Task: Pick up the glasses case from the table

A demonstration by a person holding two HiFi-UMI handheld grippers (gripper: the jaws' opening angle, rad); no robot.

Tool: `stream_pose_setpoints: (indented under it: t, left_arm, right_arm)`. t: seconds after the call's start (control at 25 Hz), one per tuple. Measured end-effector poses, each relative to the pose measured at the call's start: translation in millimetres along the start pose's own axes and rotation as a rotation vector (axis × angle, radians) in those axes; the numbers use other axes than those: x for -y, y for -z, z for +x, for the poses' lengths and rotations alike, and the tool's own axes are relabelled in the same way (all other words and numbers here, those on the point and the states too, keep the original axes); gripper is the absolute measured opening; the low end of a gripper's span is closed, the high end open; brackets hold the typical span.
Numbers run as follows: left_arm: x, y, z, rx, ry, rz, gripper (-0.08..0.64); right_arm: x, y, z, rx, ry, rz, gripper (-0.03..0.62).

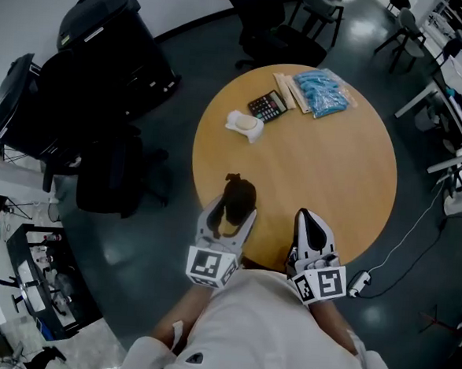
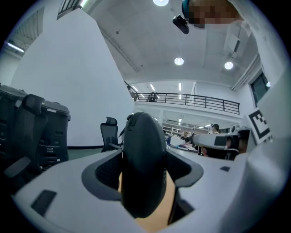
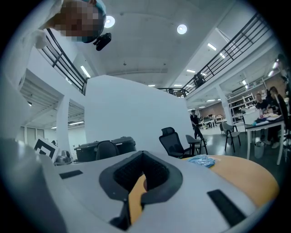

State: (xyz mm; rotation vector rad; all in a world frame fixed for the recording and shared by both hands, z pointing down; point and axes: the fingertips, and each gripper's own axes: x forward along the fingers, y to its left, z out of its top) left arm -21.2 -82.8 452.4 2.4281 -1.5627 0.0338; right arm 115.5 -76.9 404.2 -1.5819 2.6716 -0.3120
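A dark oval glasses case stands on edge over the near part of the round wooden table. My left gripper is shut on it, one pad against each side. In the left gripper view the case fills the gap between the jaws, with tan tabletop showing beneath it. I cannot tell whether it is clear of the table. To the right, my right gripper hangs over the table's near edge with its fingers drawn together. Nothing sits in the right gripper in its own view.
At the table's far side lie a black calculator, a blue packet, pale wooden sticks and a white cloth-like lump. Black bins and bags stand left of the table. A cable with a plug lies on the floor at right.
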Motion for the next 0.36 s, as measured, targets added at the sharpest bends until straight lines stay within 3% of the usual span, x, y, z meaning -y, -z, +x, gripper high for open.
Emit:
stream_pose_setpoints:
  t: [0.36]
  left_arm:
    - [-10.8,3.6,-12.7,-0.001,-0.017,0.006,0.299]
  right_arm:
    - [-13.7,8.9,7.5,-0.021,-0.012,-0.004,0.014]
